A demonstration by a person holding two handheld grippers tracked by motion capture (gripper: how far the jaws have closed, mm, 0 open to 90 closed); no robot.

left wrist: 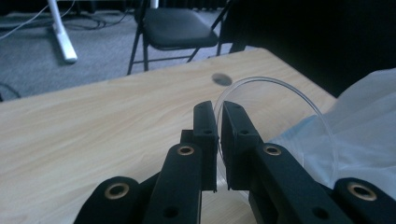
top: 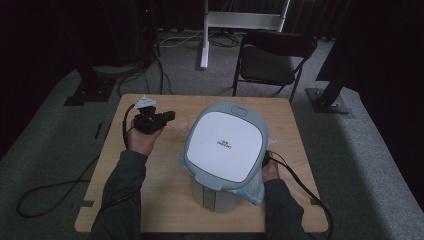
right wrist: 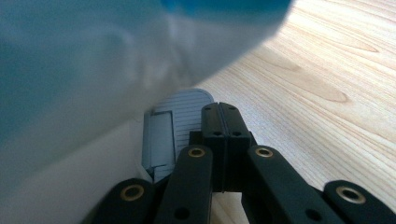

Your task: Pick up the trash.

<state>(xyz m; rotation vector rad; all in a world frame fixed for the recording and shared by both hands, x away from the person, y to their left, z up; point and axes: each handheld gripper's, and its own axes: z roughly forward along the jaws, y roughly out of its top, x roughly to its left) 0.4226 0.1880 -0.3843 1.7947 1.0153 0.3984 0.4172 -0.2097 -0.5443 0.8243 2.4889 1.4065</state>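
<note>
At the near edge of the light wooden tabletop (top: pixel 165 200) stands a white-and-grey bin with a square, rounded lid (top: pixel 227 145), a pale blue-white plastic liner bag (top: pixel 252 190) bunched under the lid at its near right corner. The right gripper (top: pixel 267 159) sits just beside the bin's right side, held low by the person's right hand (top: pixel 270 172). In the right gripper view its black jaws are pressed flat together with nothing between them (right wrist: pixel 219 116); the bag hangs over them from the upper left, and a ribbed grey panel (right wrist: pixel 175 128) on the bin's wall lies just to the left of the jaws.

Farther back on the left, the person's left hand (top: pixel 142 140) holds the left gripper (top: pixel 167 117) above the tabletop, well apart from the bin's left side. In the left gripper view its jaws (left wrist: pixel 218 126) pinch the edge of a thin, clear plastic ring (left wrist: pixel 299 95) that arches up and to the right, with the bag's white film (left wrist: pixel 364 140) beside it.

Beyond the tabletop stands a black folding chair (top: pixel 272 62) on grey carpet.
</note>
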